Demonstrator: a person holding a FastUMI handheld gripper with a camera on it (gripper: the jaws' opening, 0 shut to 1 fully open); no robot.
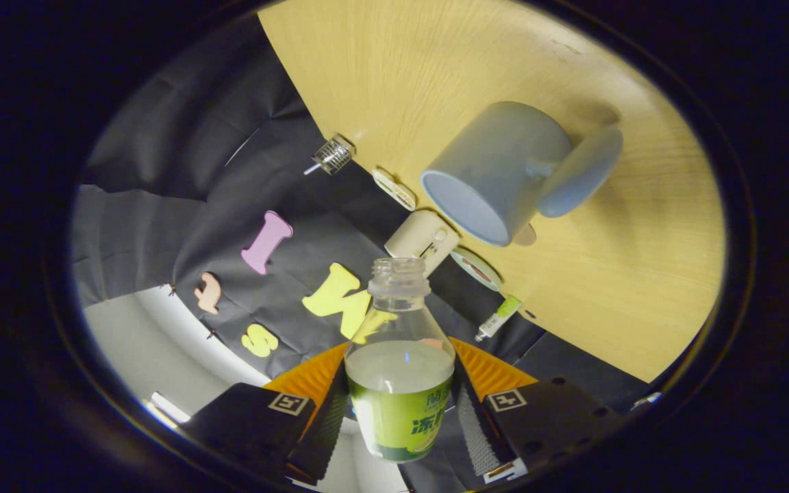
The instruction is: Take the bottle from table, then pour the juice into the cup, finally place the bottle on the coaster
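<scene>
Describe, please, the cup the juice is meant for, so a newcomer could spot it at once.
Start from the wooden table beyond the hand-held gripper, whose fingers clamp the uncapped bottle. The cup stands on it just past the bottle's mouth. It is pale blue with a thick handle, far larger than the small items along the table's edge.

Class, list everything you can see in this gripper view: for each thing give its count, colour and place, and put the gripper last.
Bottle: one, clear with green label, uncapped, pale juice inside, between the fingers.
Cup: one, light blue, on the table beyond the bottle's mouth.
Coaster: one, light blue, round, beside the cup.
Table: one, light wood.
Small items along the table edge: several, mostly white, too small to name.
Gripper: one, both fingers pressing on the bottle.
</scene>
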